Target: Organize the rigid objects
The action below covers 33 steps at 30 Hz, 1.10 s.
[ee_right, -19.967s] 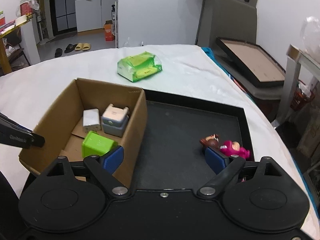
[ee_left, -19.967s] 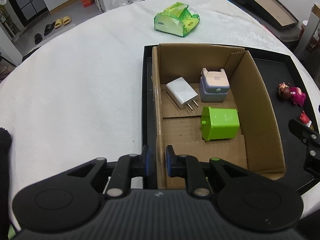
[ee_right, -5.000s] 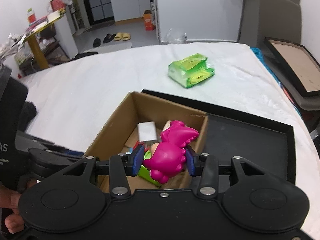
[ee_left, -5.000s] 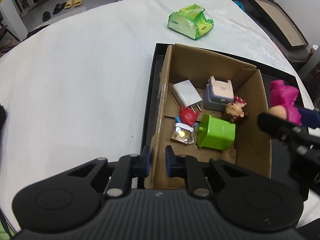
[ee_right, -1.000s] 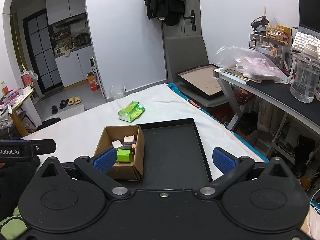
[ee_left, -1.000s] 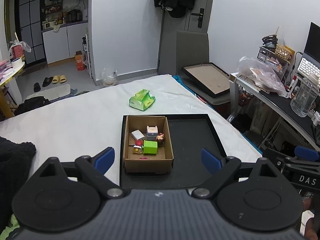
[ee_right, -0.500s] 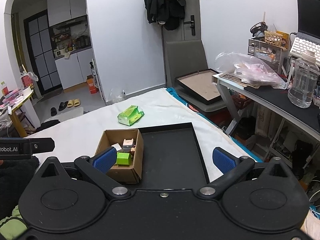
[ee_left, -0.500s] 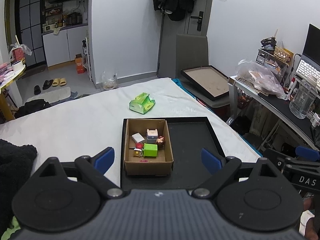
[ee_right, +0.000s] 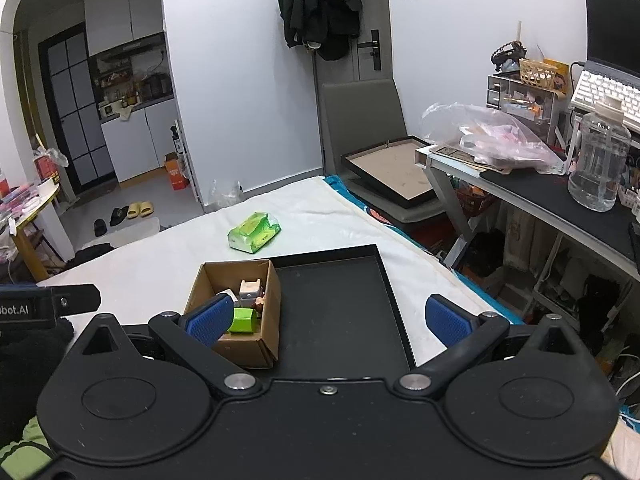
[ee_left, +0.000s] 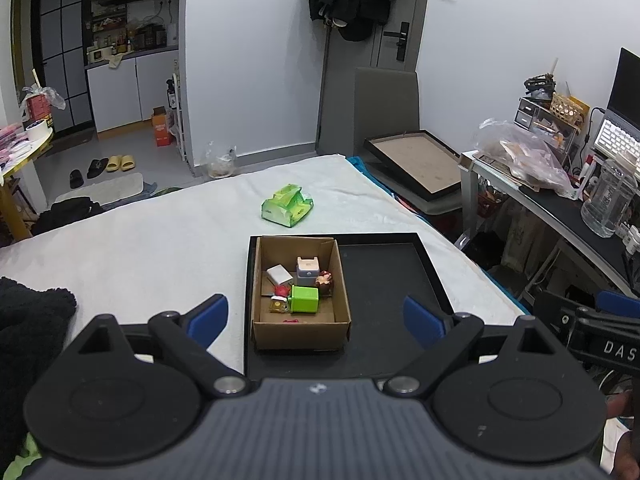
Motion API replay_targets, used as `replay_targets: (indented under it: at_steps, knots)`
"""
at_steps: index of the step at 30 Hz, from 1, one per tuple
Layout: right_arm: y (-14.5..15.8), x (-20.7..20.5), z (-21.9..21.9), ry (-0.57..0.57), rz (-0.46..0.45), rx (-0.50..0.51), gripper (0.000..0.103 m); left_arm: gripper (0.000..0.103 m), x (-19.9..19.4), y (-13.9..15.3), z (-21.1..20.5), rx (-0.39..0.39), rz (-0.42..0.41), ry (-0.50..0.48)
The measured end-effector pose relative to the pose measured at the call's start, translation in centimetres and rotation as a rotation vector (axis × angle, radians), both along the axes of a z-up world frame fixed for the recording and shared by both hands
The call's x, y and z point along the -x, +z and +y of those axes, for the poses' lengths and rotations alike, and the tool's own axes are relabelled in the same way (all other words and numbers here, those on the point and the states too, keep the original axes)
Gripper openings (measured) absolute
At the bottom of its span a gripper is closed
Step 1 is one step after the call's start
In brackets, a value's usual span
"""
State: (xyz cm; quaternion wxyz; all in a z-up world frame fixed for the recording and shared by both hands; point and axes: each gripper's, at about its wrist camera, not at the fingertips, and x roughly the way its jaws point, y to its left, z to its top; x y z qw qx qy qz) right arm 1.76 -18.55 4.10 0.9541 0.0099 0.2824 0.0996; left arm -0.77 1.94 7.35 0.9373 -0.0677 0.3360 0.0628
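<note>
Black left gripper and right gripper carry blue-padded jaws, silver screws, round discs.

Both wrist views high, pulled back, facing cardboard box; box contents perhaps indistinct.

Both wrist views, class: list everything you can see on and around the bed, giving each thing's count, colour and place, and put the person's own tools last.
cardboard box: 1, brown, at the left end of the tray
tray: 1, black, on the white bed cover
green cube: 1, bright green, in the box, near side
white charger: 1, white, in the box, far left
grey and cream block: 1, in the box, far side
small figures: at least 3, red, brown and pink, in the box around the cube
green packet: 1, on the bed cover beyond the tray
picture frame: 1, dark, off the bed's far right
water jug: 1, clear, on the desk
left gripper: 1, black, blue pads, jaws open
right gripper: 1, black, blue pads, jaws open
</note>
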Motion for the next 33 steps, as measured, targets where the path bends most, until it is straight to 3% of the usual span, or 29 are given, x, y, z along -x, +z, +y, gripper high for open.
replay_targets:
  at_steps: [33]
  knots:
    - [-0.27,-0.66,-0.17,-0.008,0.019,0.011,0.103,0.094,-0.58,0.61,0.67,-0.019,-0.010,0.008]
